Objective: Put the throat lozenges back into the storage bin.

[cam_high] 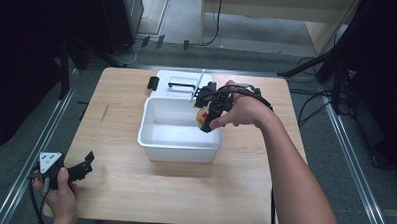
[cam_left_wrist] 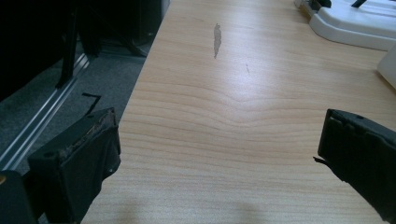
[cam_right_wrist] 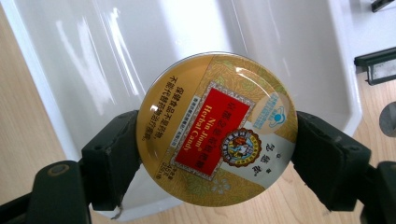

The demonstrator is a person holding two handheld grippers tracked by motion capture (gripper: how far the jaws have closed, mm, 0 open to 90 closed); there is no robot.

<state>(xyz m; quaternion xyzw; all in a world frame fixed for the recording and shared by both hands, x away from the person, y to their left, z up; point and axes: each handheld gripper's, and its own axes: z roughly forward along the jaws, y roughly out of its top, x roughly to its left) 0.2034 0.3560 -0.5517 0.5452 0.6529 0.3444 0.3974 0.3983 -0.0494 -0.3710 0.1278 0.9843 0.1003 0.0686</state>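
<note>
The right hand-held gripper (cam_right_wrist: 217, 154) is clamped by the rim on a round gold herbal candy tin (cam_right_wrist: 217, 122), held over the right edge of the white plastic bin (cam_high: 179, 141); a clean drop likely means lowering it clear inside the wall before letting go. The left hand-held gripper (cam_left_wrist: 219, 158) rests with jaws apart, holding nothing, at the near left corner of the pale wood worktop (cam_high: 119, 179), with grey carpet and dark stands around

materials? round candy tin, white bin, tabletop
Candy tin: likely printed metal, glossy; sharp highlights on the gold lid.
White bin: looks like moulded plastic, smooth and shiny; streaky reflections on its walls.
Tabletop: light wood or wood-look laminate; visible grain, soft sheen.
</note>
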